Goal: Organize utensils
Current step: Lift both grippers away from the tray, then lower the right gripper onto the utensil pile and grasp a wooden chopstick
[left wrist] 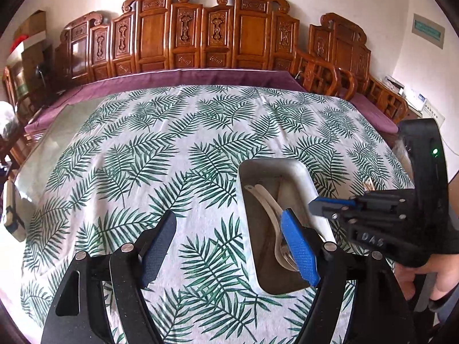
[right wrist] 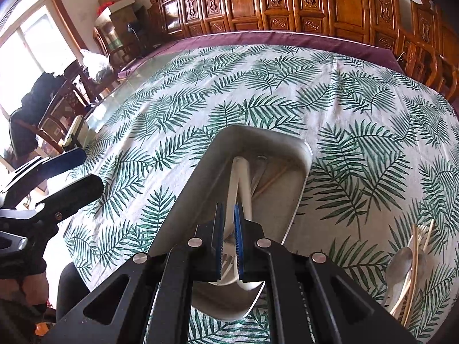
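L gripper [left wrist: 229, 246] is seen w/ jaws spread wide, nothing between them, above leaf-print cloth [left wrist: 143, 157]. Metal tray [left wrist: 298, 169] is seen at R, pale utensils [left wrist: 266, 200] laid inside. R gripper [left wrist: 315, 206] is held over tray's R rim, jaws together.

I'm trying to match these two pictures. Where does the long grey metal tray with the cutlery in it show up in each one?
Left wrist view: the long grey metal tray lies right of centre, low in the picture, partly behind a blue gripper pad.
Right wrist view: the tray sits at centre, running up from the shut hand-held gripper.
Shared landmark: the green palm-leaf tablecloth under the tray, with carved wooden panels behind.
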